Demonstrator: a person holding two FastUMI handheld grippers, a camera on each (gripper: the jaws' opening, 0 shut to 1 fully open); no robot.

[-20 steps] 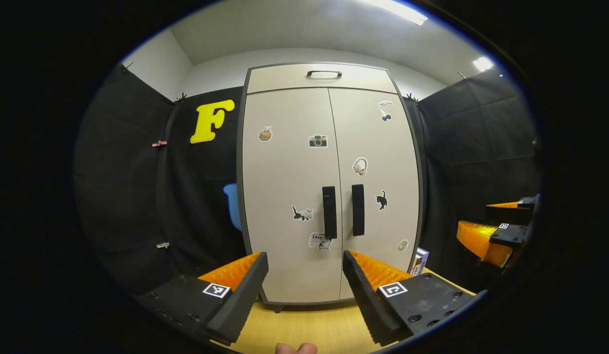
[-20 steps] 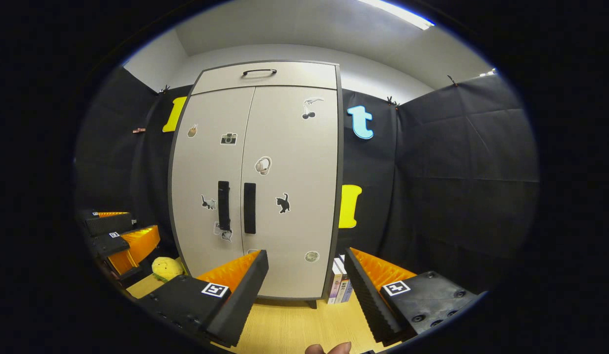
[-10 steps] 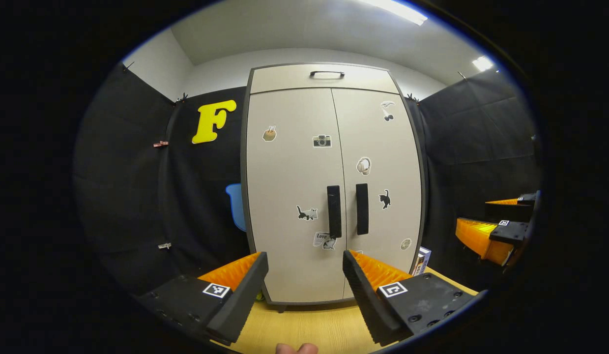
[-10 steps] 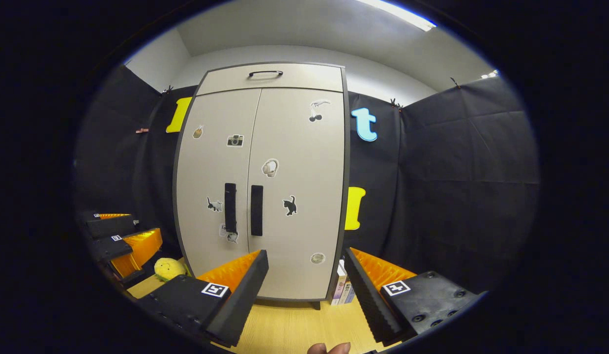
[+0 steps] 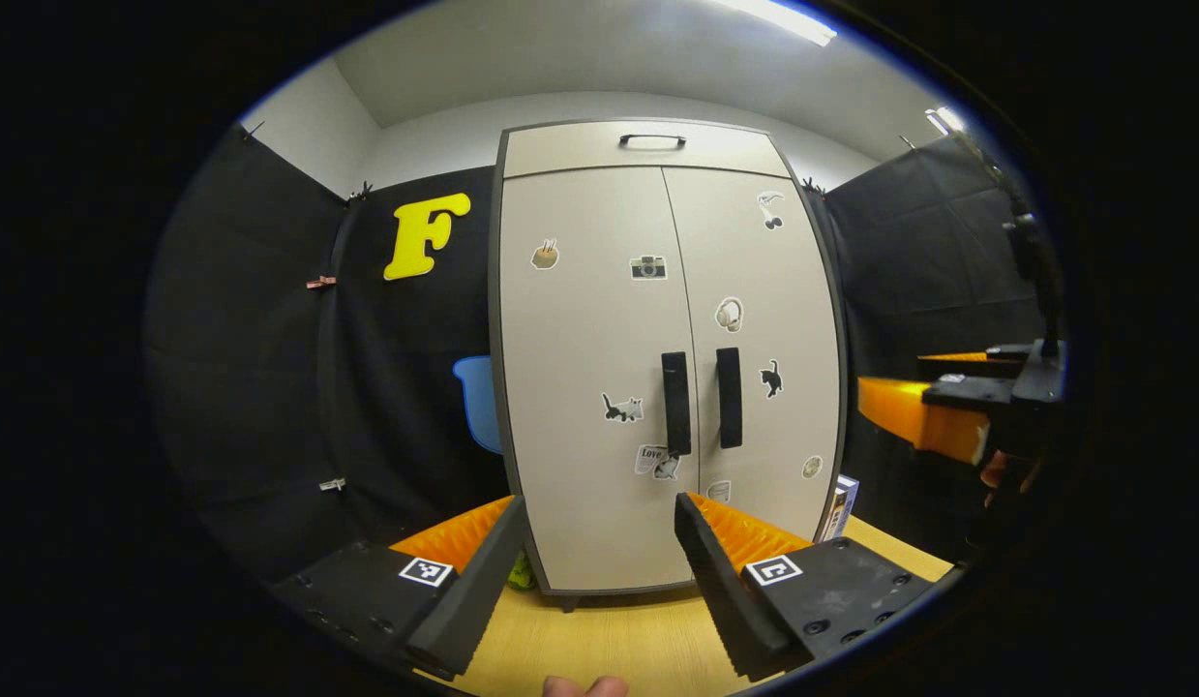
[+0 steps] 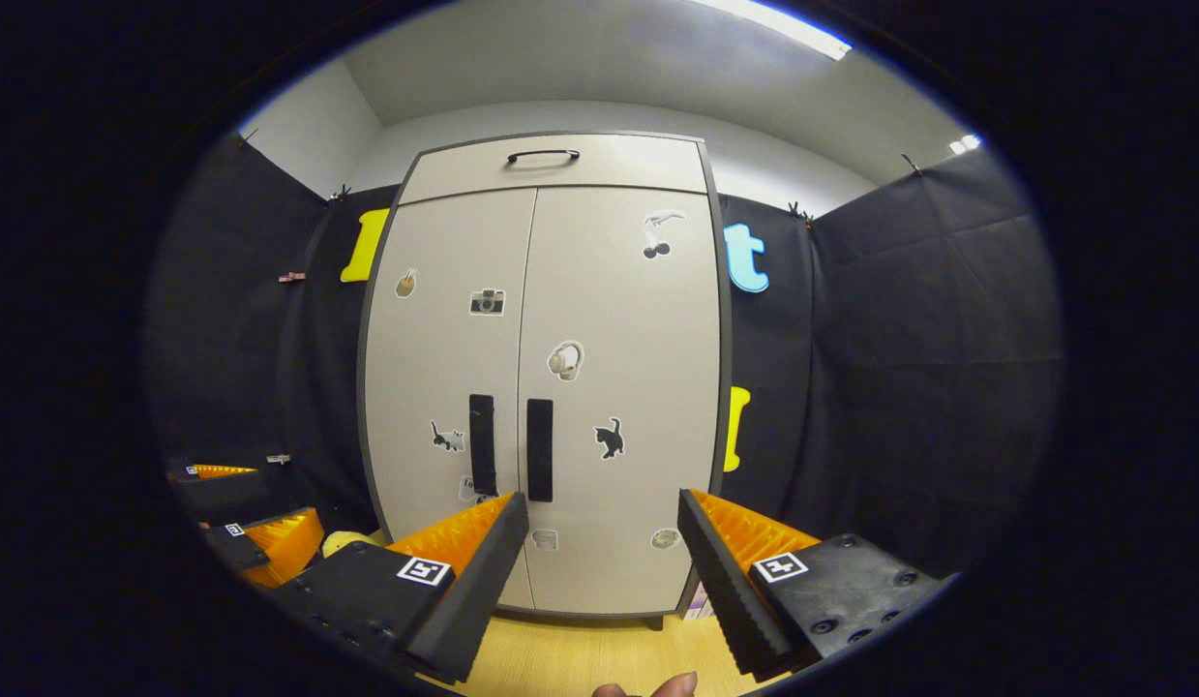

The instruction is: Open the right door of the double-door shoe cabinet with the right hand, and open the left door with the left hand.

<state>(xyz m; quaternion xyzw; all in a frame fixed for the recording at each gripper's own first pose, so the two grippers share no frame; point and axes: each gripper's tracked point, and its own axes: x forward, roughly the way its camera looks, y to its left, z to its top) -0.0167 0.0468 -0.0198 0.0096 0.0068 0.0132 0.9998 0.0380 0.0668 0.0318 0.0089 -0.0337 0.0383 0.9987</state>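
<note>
Ahead, 1 shoe cabinet (image 6: 546,387), 2 doors shut, 2 handles (image 6: 539,449), left tool (image 5: 599,523) & right tool (image 6: 602,528) both spread, holding nothing.

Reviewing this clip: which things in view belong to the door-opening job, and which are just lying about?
Job:
shoe cabinet, both doors shut
right door handle
left door handle
right gripper, open, short of the doors
left gripper, open, short of the doors

Lying about:
books beside the cabinet
yellow-green soft item at its other side
top drawer handle
stickers on the doors
</note>
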